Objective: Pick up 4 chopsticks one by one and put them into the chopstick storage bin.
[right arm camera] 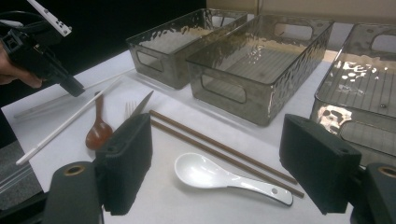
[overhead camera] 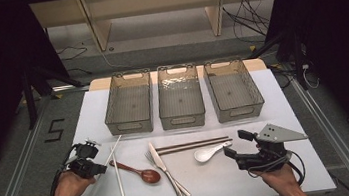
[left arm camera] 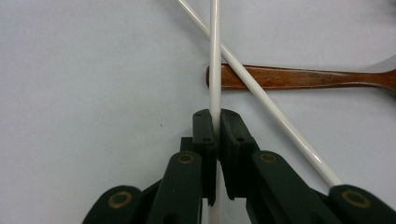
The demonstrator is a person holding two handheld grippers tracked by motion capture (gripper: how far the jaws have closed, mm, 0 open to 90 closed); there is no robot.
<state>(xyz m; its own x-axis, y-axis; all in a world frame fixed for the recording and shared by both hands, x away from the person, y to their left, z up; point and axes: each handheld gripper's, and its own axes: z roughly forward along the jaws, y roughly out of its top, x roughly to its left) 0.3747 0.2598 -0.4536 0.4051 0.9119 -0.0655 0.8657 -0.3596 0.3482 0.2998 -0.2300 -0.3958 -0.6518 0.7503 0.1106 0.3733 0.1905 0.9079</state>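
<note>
- The table [overhead camera: 285, 114] is covered in white and carries everything else, with dark floor on either side
- 3 clear bins stand in a row along its far half, long sides running away from the person: left bin [overhead camera: 129, 103], middle bin [overhead camera: 180, 97], right bin [overhead camera: 233, 89]
- All 3 bins hold nothing; each has a ribbed floor, dimpled walls and a slot handle cut in both short ends
- In the right gripper view the bins sit just beside one another without quite touching, the right bin [right arm camera: 359, 88] nearest that camera
- The right gripper [overhead camera: 241, 144] hovers near the table's right front, jaws wide apart and gripping nothing, pointed toward the white spoon [right arm camera: 224, 177]
- The left gripper [overhead camera: 101, 168] is low at the left front, jaws closed on a white chopstick [left arm camera: 214, 60] close to one of its ends
- That held chopstick [overhead camera: 119, 185] lies roughly straight away from the person; a second white chopstick [left arm camera: 261, 98] crosses it at a slant just past the jaws
- 2 brown chopsticks [overhead camera: 193, 145] lie side by side in front of the middle bin, just behind the white spoon
- A knife [overhead camera: 163, 167] and a fork [overhead camera: 170, 179] lie crossed near the centre front
- A wooden spoon [overhead camera: 138, 171] lies between the white chopsticks and the fork, its handle end passing under both white chopsticks, bowl toward the fork
</note>
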